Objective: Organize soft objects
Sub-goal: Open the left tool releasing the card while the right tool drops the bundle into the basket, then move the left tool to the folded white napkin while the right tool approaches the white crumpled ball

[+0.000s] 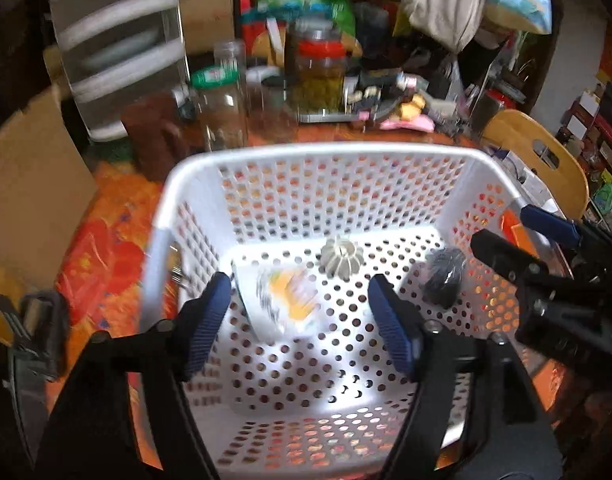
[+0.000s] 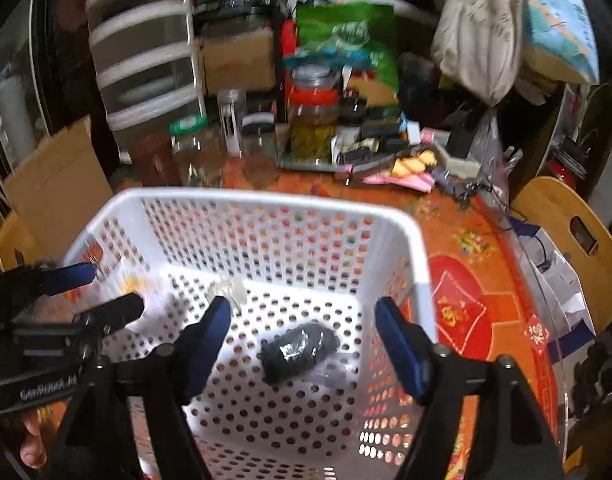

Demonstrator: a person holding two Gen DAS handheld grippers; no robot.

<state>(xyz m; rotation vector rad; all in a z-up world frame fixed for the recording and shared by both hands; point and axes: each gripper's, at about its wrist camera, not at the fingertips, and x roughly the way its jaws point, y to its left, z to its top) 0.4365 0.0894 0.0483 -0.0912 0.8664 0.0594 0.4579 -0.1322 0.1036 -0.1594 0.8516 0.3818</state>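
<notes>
A white perforated basket stands on the orange table. Inside it lie a white packet with yellow print, blurred, a pale ribbed round object, and a dark bundle in clear wrap. My left gripper is open and empty above the basket, over the packet. My right gripper is open and empty above the basket, over the dark bundle. The right gripper shows at the right in the left wrist view. The left gripper shows at the left in the right wrist view.
Glass jars and clutter stand behind the basket. A cardboard sheet leans at the left. A wooden chair stands at the right. A striped drawer unit is at the back left.
</notes>
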